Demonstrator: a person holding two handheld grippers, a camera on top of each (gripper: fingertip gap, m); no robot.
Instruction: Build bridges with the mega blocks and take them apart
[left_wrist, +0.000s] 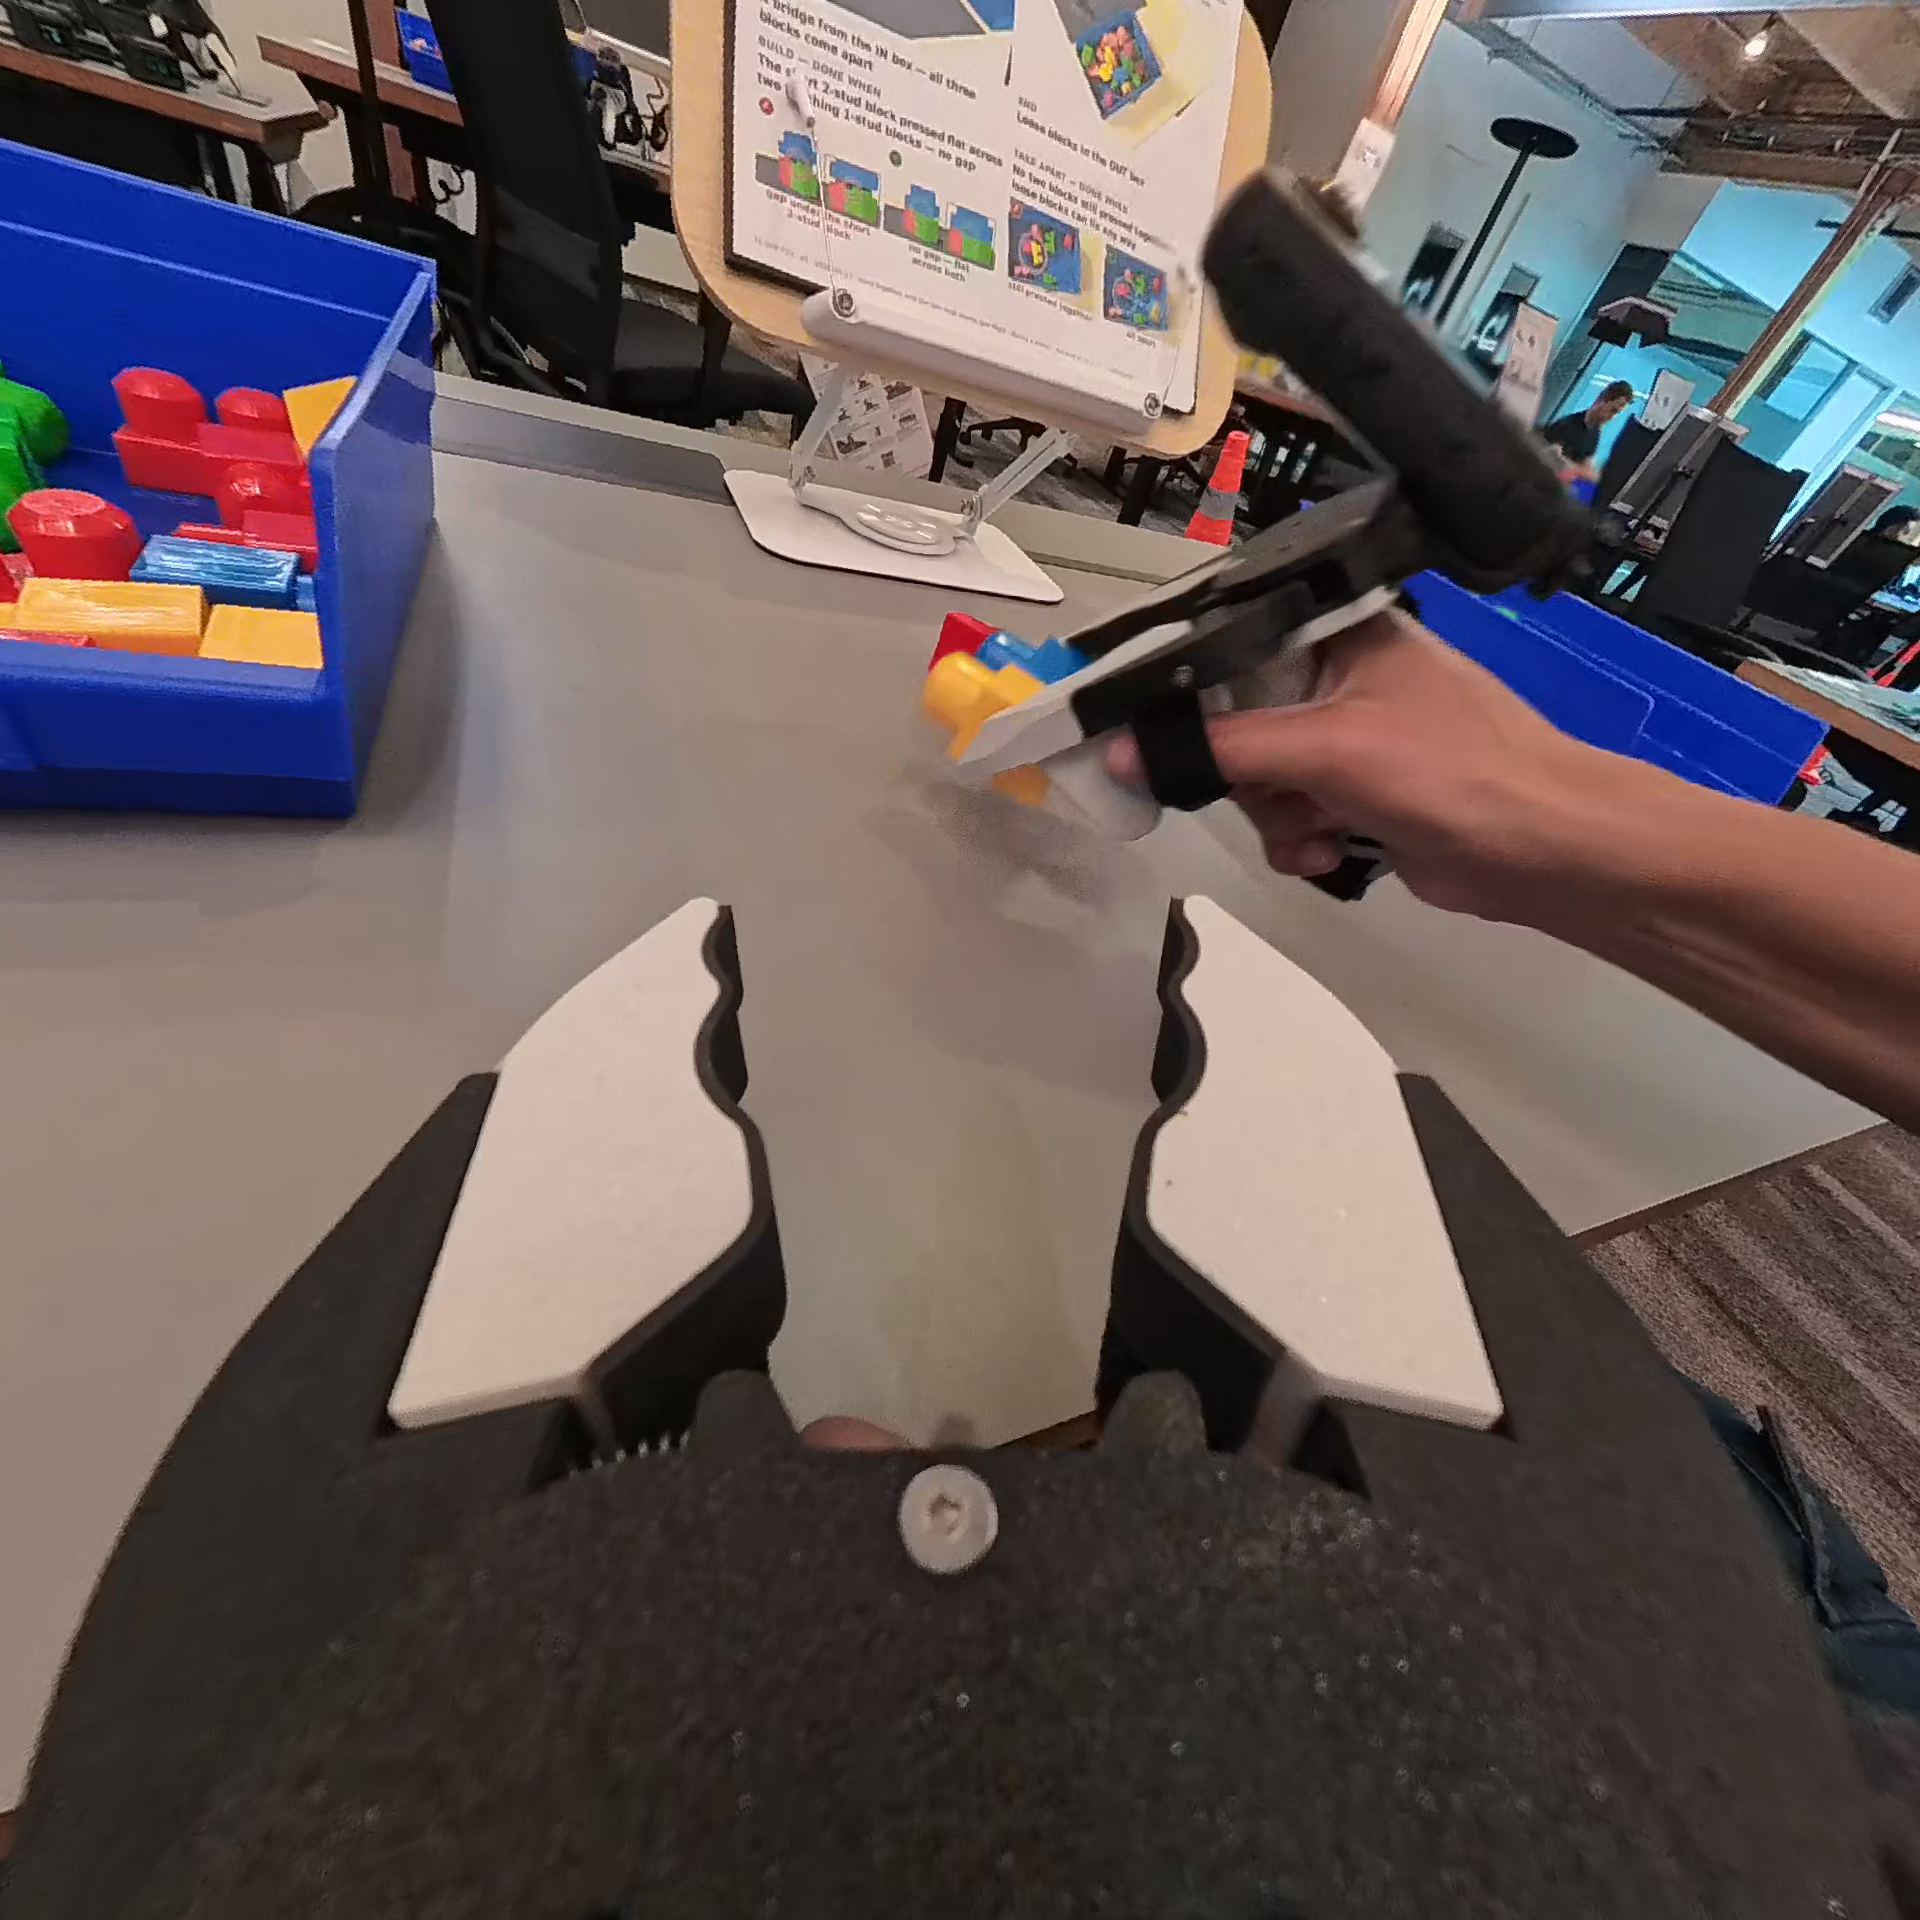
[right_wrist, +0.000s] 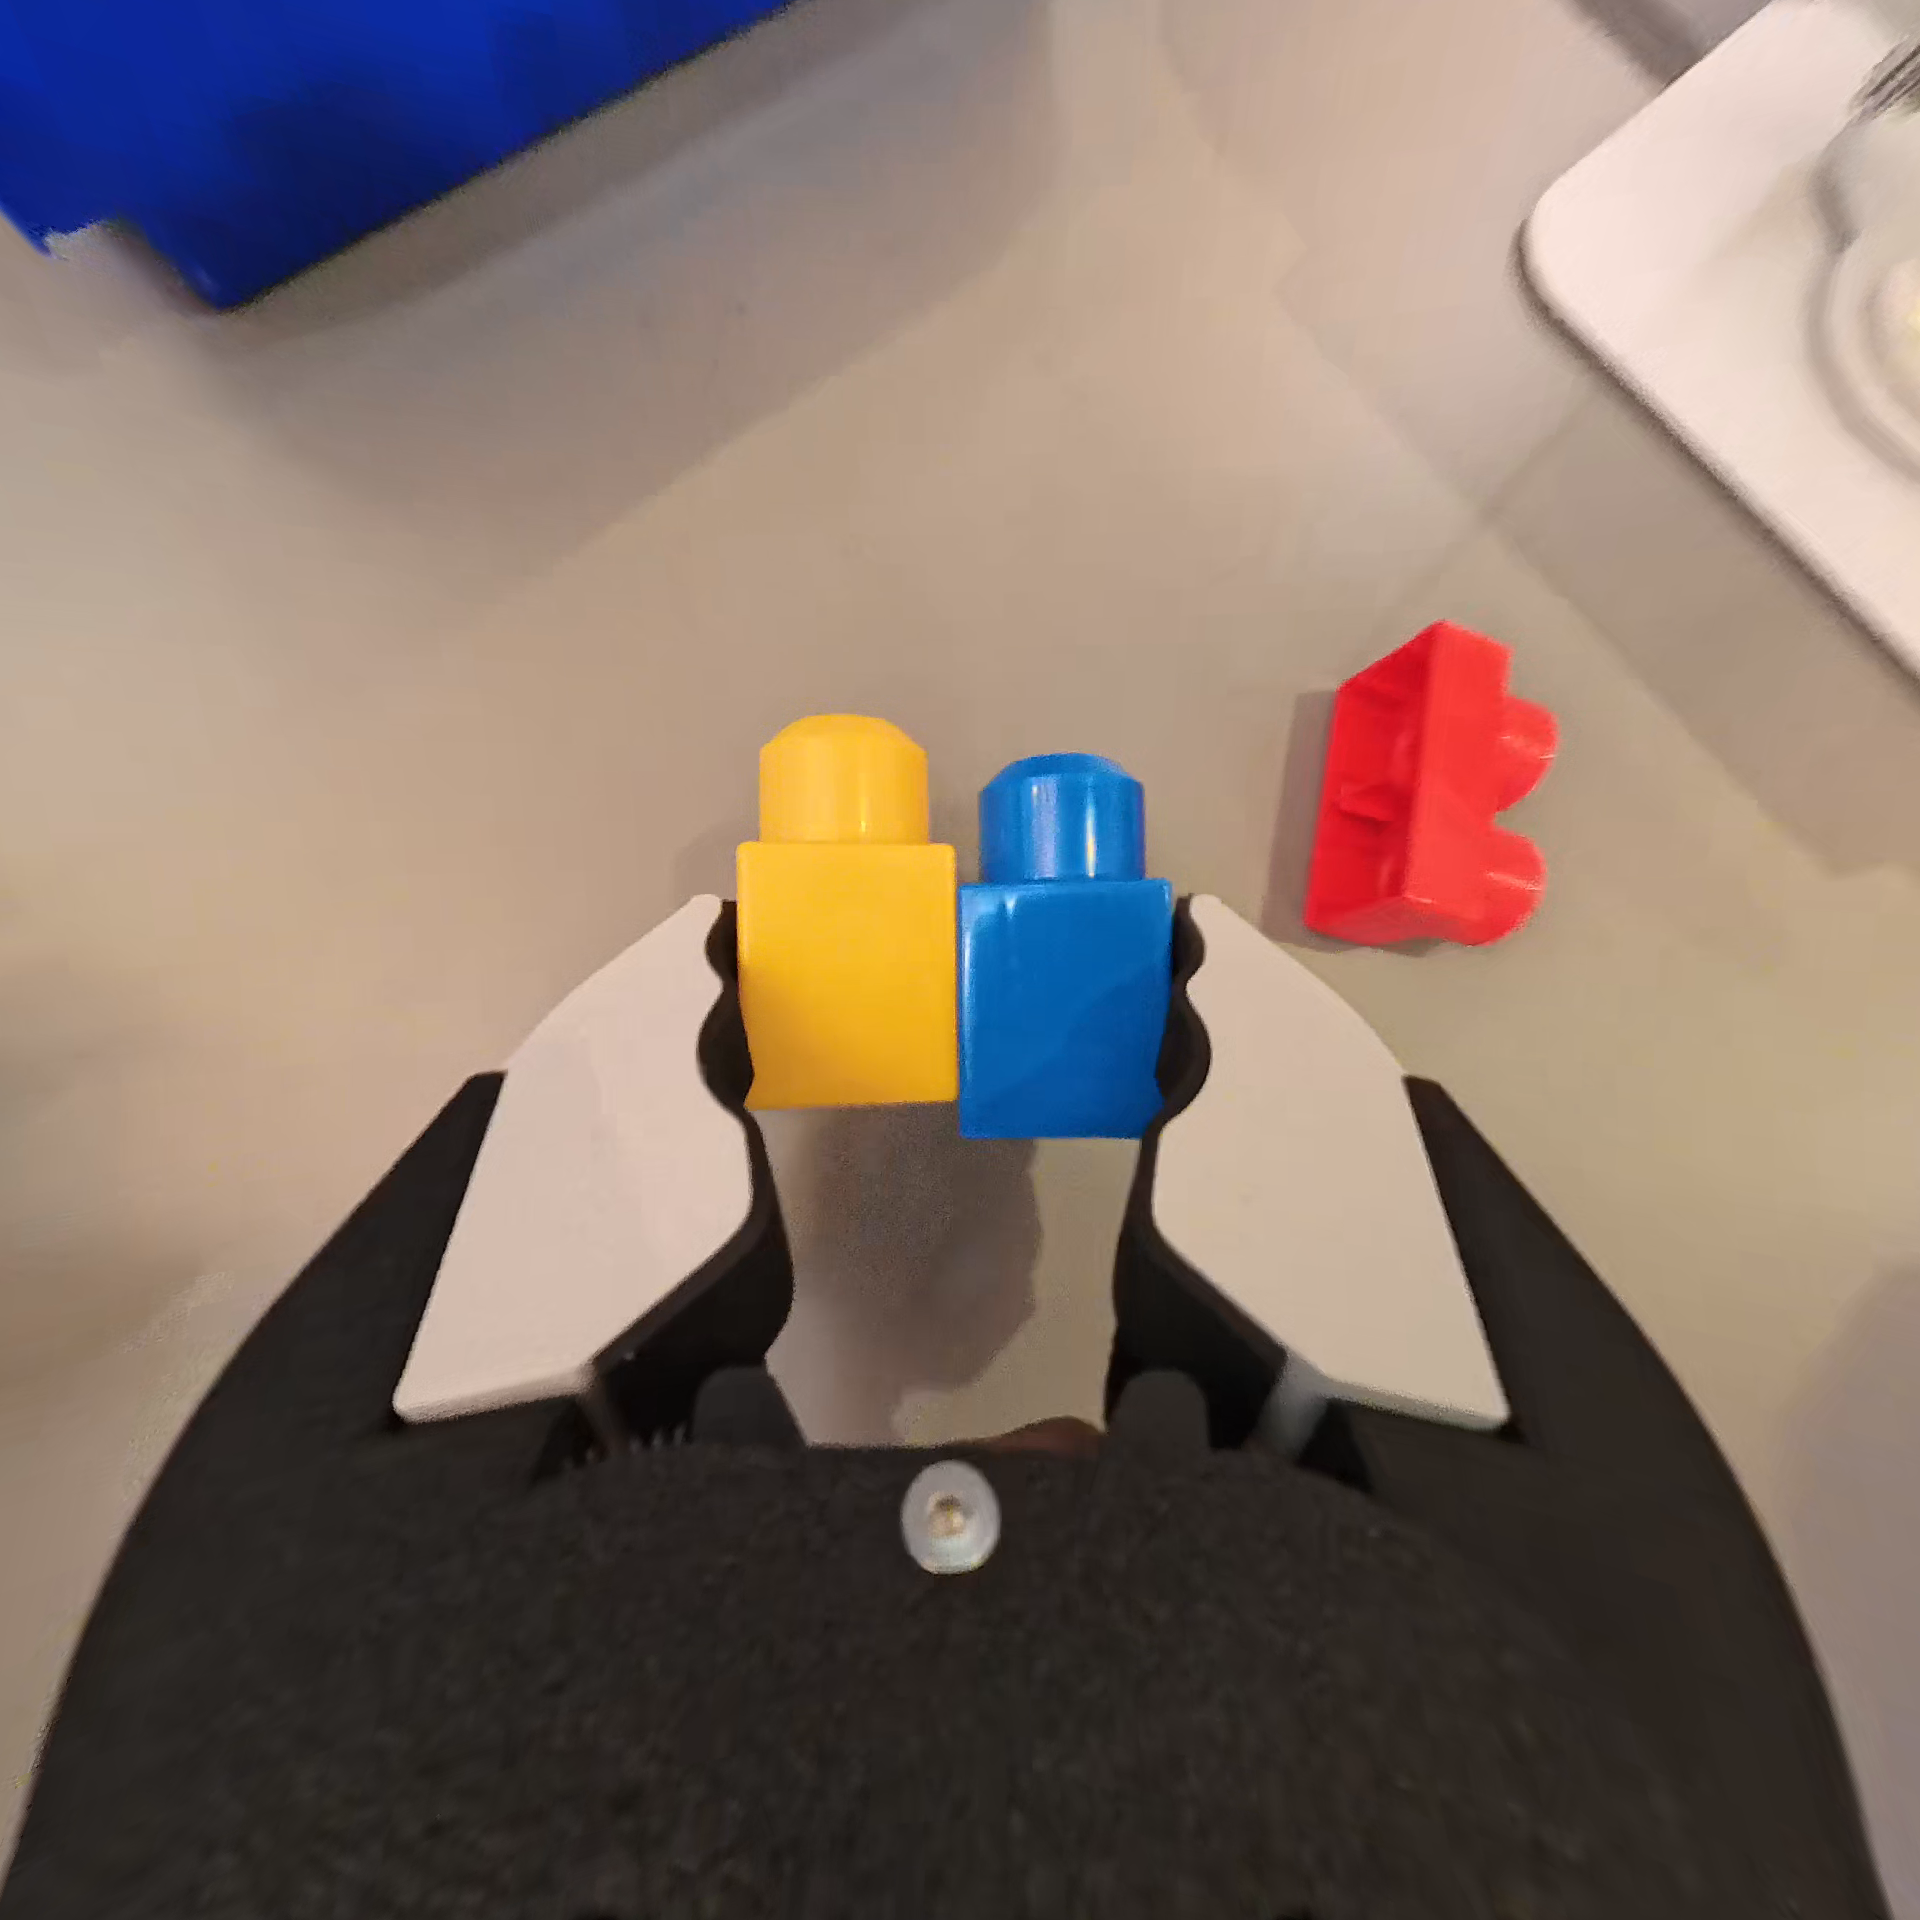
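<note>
**Grey tabletop, right claw pinching two 1-stud blocks**

Grey table (left_wrist: 582, 790) in an open office; blue bin (left_wrist: 364, 582) at far left with loose red, yellow, blue and green blocks inside. White stand (left_wrist: 894, 525) at the table's far edge carries an instruction sheet (left_wrist: 987, 187). Second blue bin (left_wrist: 1621, 686) sits far right, behind the hand (left_wrist: 1382, 790).

Right gripper (right_wrist: 956, 1003): fingers closed in on a side-by-side pair, yellow 1-stud block (right_wrist: 847, 966) against the left finger, blue 1-stud block (right_wrist: 1060, 1003) against the right finger. Both studs point away from the camera. Blocks touch each other along one side; blue sits slightly nearer the camera than yellow. In the left wrist view the pair shows motion-blurred at the tip of that gripper, near the table; can't tell whether they rest on it.

Red 2-stud block (right_wrist: 1423, 800) lies on its side on the table just right of the held pair, hollow underside facing left, studs facing right. Not touching the blue block or the gripper.

Left gripper (left_wrist: 951, 997): fingers spread wide, nothing between them, over bare table near its front edge, well apart from the blocks.
</note>
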